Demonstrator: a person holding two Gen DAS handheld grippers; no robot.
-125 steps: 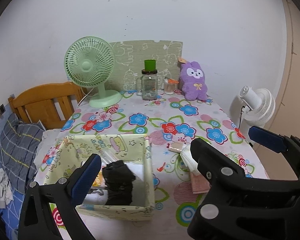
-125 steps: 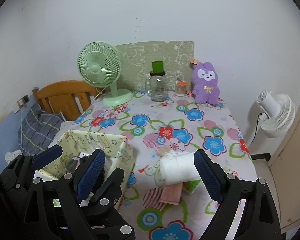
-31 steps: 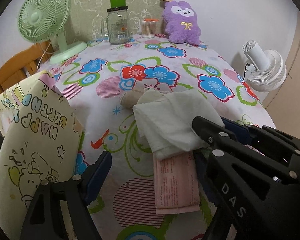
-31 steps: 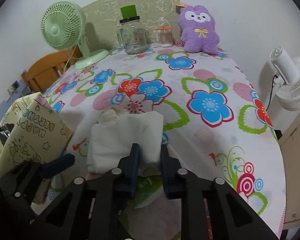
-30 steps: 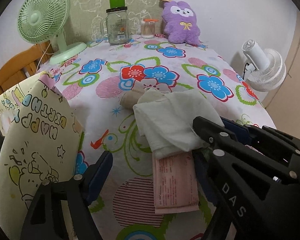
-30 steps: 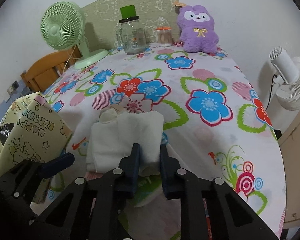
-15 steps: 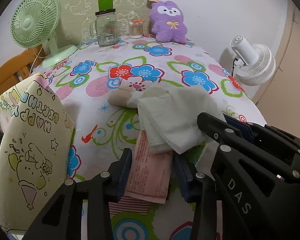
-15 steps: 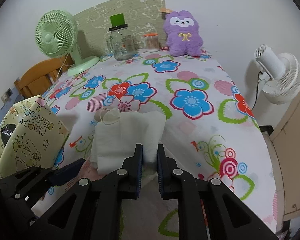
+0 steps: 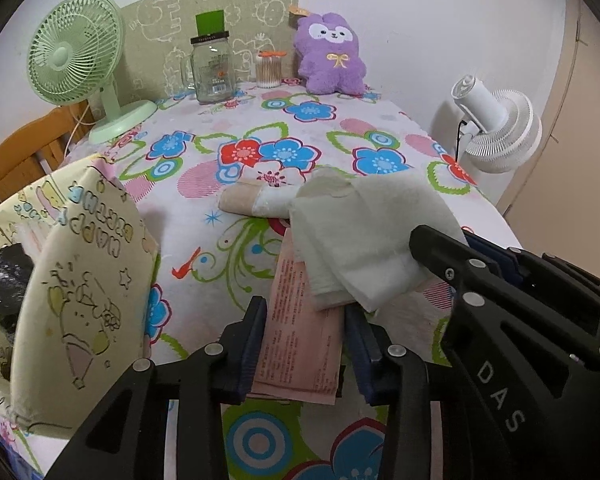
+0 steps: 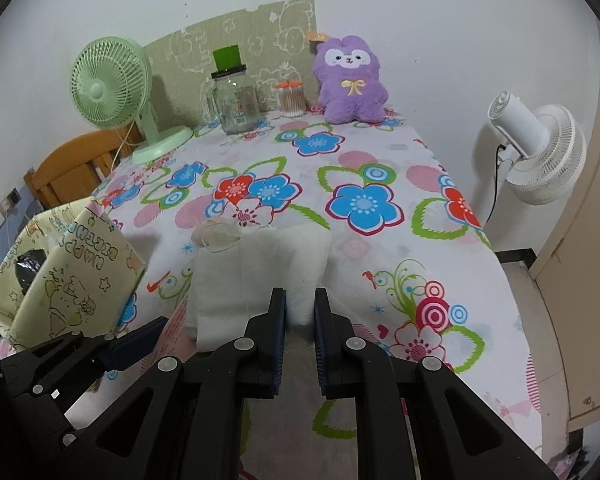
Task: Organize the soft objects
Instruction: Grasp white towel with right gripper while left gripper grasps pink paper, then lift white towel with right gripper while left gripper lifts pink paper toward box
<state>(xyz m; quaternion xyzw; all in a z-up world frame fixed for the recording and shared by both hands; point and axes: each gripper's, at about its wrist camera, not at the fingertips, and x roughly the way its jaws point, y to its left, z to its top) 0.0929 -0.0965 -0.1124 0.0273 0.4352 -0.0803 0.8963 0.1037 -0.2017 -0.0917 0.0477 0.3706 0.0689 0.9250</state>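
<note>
At the near edge of the table (image 10: 452, 248), the left gripper (image 9: 304, 320) has its blue-padded fingers on either side of a pink paper packet (image 9: 296, 340); the pads appear to press its long edges, though part of the right pad is hidden behind the cloth. A second ago those jaws stood wide with the packet lying free between them; by now they have drawn in narrow around it. Just to the right, the right gripper (image 10: 300, 312) is clamped on the near corner of a folded white cloth (image 10: 256, 280), as it already was a second ago. The cloth overlaps the far end of the packet, and both look raised off the flowered tablecloth compared with the earlier view, where they lay flat. Touching the cloth's far left corner lies a beige roll (image 9: 244, 202). At the left edge of the table stands a yellow birthday-print box (image 9: 72, 280) with something black (image 9: 8, 272) inside. Toward the far edge, from left to right, stand a green desk fan (image 10: 112, 92), a glass jar (image 10: 236, 104) with a green lid, a cotton swab holder (image 10: 290, 100) and a purple plush toy (image 10: 352, 80) against the wall. Beyond the right edge is a white fan (image 10: 540, 148).
</note>
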